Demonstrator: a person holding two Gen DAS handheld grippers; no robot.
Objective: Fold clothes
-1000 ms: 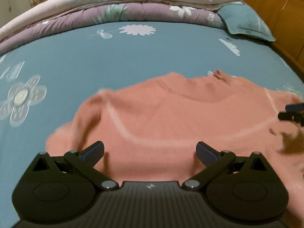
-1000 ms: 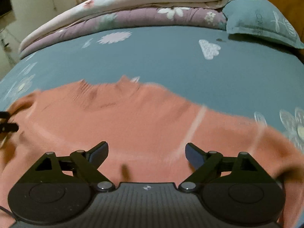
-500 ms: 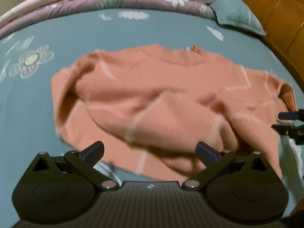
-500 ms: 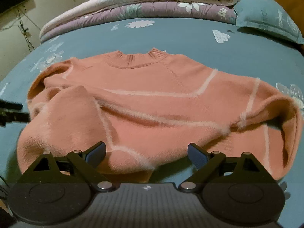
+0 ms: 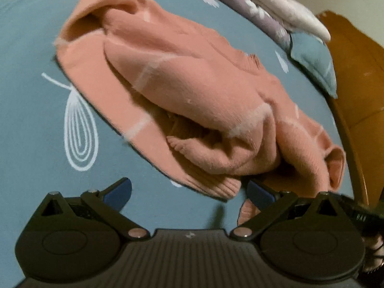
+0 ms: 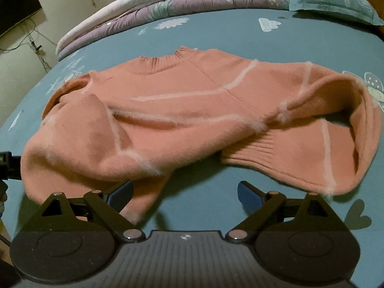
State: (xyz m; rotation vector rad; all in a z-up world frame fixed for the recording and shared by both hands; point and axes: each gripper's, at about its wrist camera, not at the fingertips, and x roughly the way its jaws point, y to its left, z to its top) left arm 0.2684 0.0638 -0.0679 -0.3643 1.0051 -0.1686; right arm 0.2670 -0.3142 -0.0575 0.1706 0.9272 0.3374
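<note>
Sweater (image 6: 192, 110), salmon knit with pale fuzzy stripes, lies across centre frame of the right wrist view on the teal bedsheet (image 6: 216, 31), collar toward top of frame. Both sleeves are brought in over the body; the hem bunches at lower centre, so the fold is loose, not flat. Right gripper (image 6: 184, 193) sits at bottom of frame, fingers spread wide, holding nothing. Left gripper (image 5: 189, 192) likewise spread and empty, its right finger just beside the ribbed hem (image 5: 216, 184).

Risks, as judged:
- Thick fuzzy knit could slip from a shallow pinch.
- Pinching at the bunched hem may catch several layers and drag the sleeves out of place.
- Soft bedding gives under pressure; a finger could snag the sheet with the cloth.
</note>
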